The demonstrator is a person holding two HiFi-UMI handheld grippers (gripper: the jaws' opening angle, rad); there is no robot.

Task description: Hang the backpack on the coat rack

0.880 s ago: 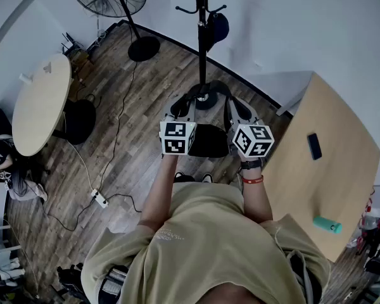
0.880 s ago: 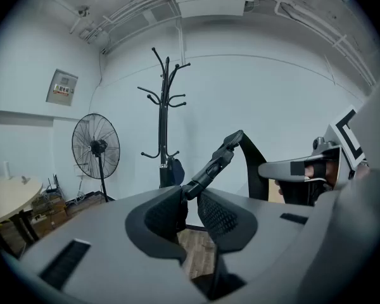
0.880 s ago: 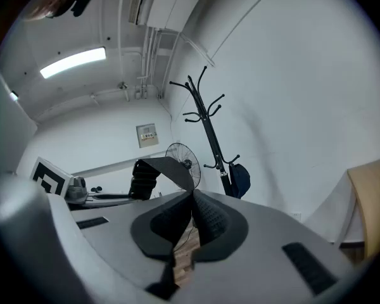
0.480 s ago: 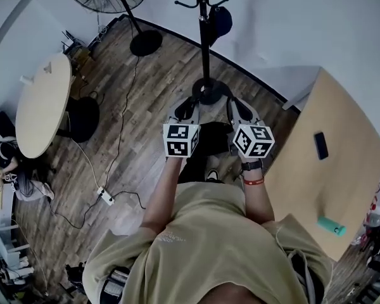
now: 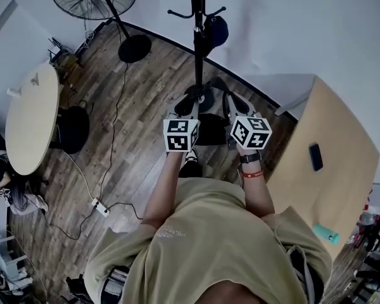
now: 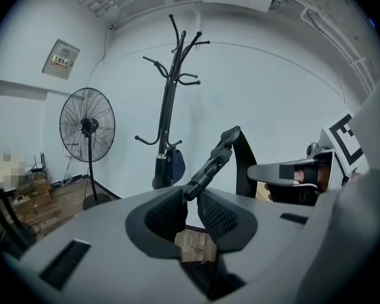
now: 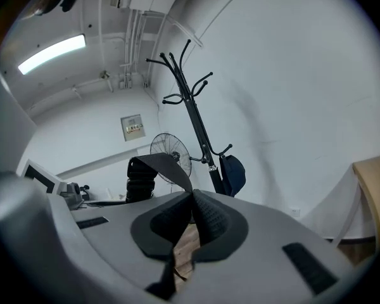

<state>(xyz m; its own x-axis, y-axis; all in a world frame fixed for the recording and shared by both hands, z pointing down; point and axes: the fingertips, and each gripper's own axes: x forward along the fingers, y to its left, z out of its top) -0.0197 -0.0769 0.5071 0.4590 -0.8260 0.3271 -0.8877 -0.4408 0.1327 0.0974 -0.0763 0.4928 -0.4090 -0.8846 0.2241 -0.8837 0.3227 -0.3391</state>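
Head view — left gripper [image 5: 187,105], right gripper [image 5: 235,105] each pinch 1 backpack [image 5: 210,135] strap between fingers [image 6: 219,215]

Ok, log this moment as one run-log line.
left gripper: shut on strap | right gripper: shut on other strap | backpack: hanging between grippers, not on rack | coat rack: ahead

Loose khaki short-sleeved T-shirt [image 5: 206,233]; black watch [image 5: 249,159] and red band [image 5: 253,174] on the right wrist; grey left gripper [image 6: 191,209] and right gripper [image 7: 191,213], black ribbed pads [image 6: 218,215], black-and-white marker cubes [image 5: 180,135].
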